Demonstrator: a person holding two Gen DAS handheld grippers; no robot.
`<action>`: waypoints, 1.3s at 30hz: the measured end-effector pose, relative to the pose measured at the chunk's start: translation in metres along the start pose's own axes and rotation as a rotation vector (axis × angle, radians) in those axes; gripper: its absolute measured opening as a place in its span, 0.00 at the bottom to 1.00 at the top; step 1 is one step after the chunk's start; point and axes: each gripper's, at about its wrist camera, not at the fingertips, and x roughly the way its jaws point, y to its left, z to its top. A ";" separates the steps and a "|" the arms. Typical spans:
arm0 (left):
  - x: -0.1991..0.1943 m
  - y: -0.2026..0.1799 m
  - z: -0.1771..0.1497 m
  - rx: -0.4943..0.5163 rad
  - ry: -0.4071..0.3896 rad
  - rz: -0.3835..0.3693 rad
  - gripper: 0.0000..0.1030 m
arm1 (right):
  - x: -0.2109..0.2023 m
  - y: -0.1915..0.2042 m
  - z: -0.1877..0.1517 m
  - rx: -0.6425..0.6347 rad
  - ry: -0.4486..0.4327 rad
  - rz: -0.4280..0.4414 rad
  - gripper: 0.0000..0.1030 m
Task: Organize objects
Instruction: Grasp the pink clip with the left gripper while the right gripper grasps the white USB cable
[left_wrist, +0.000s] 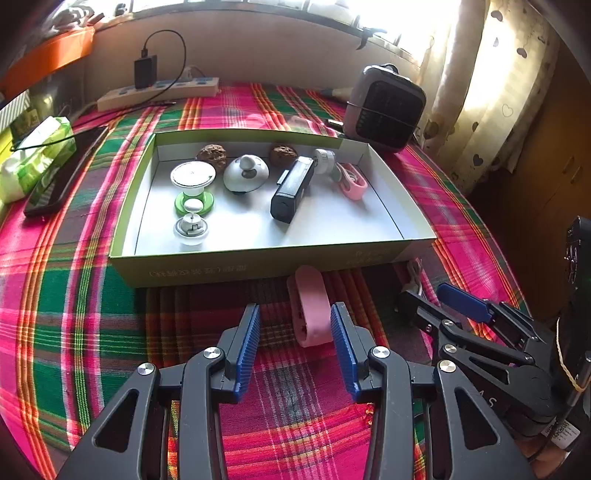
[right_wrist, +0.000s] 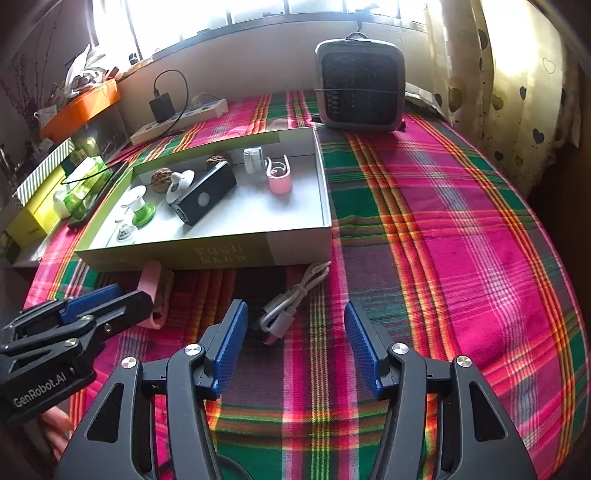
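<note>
A shallow green-and-white box (left_wrist: 258, 258) lies on the plaid cloth and holds several small items: a black rectangular device (left_wrist: 291, 190), a white round lid (left_wrist: 245, 173), a green-based holder (left_wrist: 194, 184) and a pink clip (left_wrist: 354, 181). A pink oblong holder (left_wrist: 310, 306) lies on the cloth just in front of the box. My left gripper (left_wrist: 295, 328) is open around its near end. A coiled white cable (right_wrist: 291, 299) lies in front of the box's right corner. My right gripper (right_wrist: 295, 332) is open, just short of the cable.
A grey fan heater (right_wrist: 360, 88) stands at the back right. A power strip with a black charger (left_wrist: 159, 90) lies at the back. A phone (left_wrist: 62, 177) and a green tissue pack (left_wrist: 33, 155) lie left of the box. The table edge curves along the right.
</note>
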 end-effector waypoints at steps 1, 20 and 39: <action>0.000 -0.001 0.000 0.001 0.001 0.000 0.36 | 0.002 0.000 0.001 0.004 0.005 -0.007 0.54; 0.014 -0.010 0.001 0.030 0.022 0.037 0.39 | 0.002 -0.001 -0.001 -0.084 -0.015 -0.083 0.40; 0.015 -0.010 0.000 0.046 0.014 0.075 0.28 | -0.001 -0.007 -0.003 -0.087 -0.022 -0.068 0.23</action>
